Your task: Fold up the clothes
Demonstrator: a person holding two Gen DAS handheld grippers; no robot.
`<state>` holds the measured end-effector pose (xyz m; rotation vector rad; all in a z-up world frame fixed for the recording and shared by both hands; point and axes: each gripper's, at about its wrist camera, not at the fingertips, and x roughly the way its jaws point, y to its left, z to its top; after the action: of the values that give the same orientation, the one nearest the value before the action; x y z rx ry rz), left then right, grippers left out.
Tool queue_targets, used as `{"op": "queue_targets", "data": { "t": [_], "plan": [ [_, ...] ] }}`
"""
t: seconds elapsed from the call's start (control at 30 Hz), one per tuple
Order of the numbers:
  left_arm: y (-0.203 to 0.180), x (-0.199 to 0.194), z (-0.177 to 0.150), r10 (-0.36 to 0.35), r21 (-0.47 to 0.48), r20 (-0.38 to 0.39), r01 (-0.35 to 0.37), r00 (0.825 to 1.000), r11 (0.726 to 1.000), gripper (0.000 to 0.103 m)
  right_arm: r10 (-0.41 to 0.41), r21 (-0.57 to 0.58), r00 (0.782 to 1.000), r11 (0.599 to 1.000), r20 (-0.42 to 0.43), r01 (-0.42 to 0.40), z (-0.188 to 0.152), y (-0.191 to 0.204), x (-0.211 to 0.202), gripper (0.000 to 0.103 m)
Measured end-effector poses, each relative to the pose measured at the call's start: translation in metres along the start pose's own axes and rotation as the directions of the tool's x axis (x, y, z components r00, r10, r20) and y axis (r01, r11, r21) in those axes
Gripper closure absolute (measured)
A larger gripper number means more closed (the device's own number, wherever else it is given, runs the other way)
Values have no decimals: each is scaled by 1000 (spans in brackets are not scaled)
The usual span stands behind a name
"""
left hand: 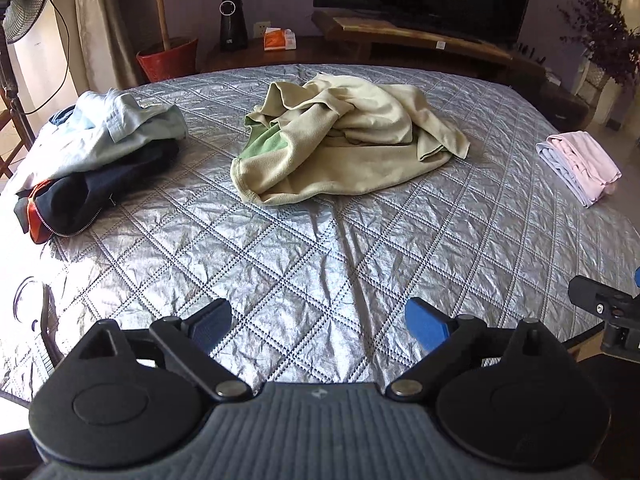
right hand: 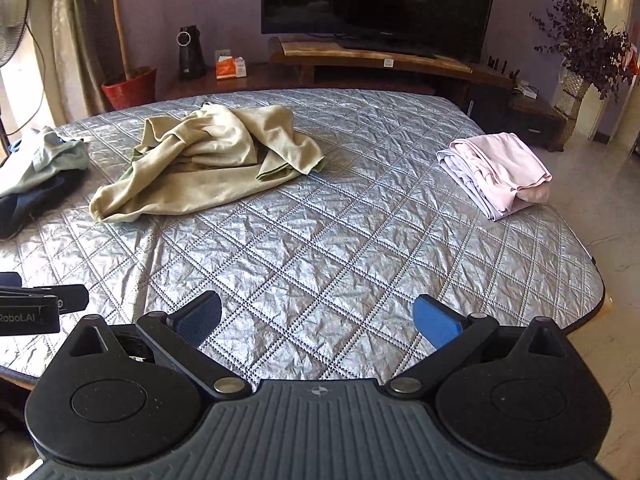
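Left wrist view shows the left gripper [left hand: 318, 320] with its blue fingers wide apart and nothing between them. It hangs over the bare part of the shiny grey cover [left hand: 320, 248]. The right gripper [right hand: 318, 316] is spread wide and empty too. Both look ready to grab something. The beige top [left hand: 340, 140] lies crumpled in the middle, well away from both grippers. It likely sits there because it is the next one to fold. A messy pile of blue and dark clothes [left hand: 92, 156] waits on the left. The pink and white clothes [right hand: 496, 168] are already folded, set aside on the right.
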<state>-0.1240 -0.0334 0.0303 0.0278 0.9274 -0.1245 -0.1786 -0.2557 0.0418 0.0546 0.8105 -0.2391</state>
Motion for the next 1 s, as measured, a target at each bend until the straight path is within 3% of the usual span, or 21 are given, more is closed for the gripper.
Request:
{"op": "queue_targets", "data": {
  "t": [0.17, 0.47, 1.0],
  "plan": [
    [-3, -7, -7, 14, -12, -1, -14, 1000, 1000, 11, 13, 44, 1000, 999, 20, -13, -7, -15, -14, 0],
    [-16, -12, -16, 28, 5, -6, -28, 1000, 1000, 11, 65, 80, 998, 995, -19, -63, -9, -16, -1, 0],
    [-18, -10, -17, 43, 16, -14, -42, 999, 999, 11, 66, 6, 998, 998, -18, -66, -11, -1, -3, 0]
  ]
}}
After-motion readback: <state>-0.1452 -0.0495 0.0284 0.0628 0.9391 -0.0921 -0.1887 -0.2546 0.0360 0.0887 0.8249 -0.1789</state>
